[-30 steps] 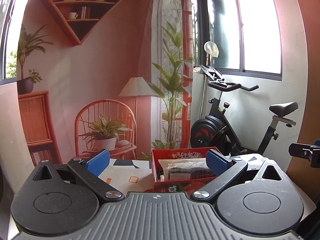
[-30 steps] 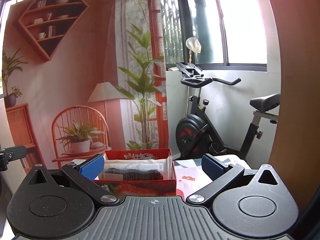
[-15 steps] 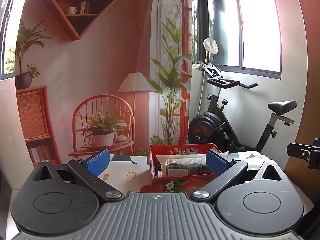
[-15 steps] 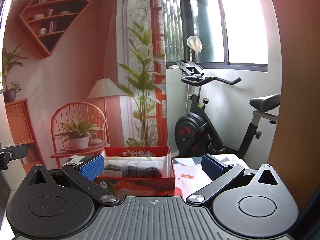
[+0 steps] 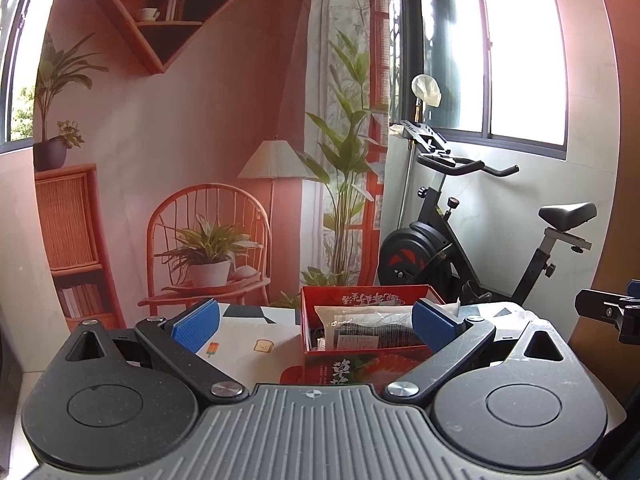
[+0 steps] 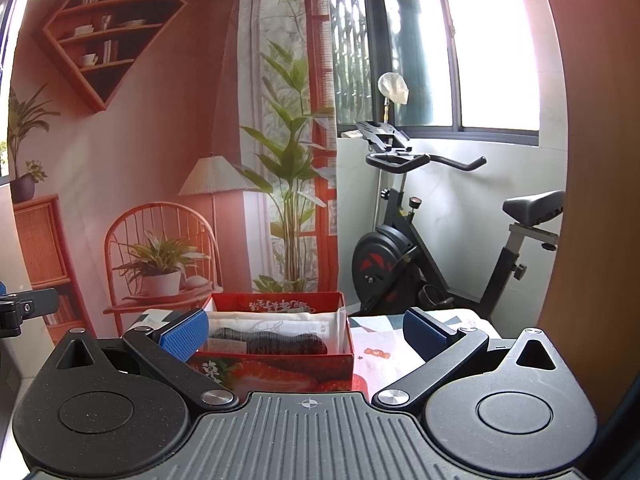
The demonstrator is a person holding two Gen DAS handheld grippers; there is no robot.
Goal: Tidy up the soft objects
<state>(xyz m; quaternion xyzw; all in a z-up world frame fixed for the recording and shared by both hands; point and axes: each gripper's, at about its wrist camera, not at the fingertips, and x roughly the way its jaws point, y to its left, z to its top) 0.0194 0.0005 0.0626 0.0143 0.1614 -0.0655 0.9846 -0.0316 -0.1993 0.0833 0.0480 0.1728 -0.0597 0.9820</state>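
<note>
Open red box (image 6: 276, 360) on table; inside, clear packet (image 6: 276, 330) of dark fabric lying flat.

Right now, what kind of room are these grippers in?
Probably a home sunroom or balcony corner: an exercise bike under big windows, a printed living-room backdrop, and a table with a red box.

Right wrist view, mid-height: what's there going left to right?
Wicker chair on the backdrop → printed lamp → tall printed plant → exercise bike flywheel → bike saddle → wooden panel.
</note>
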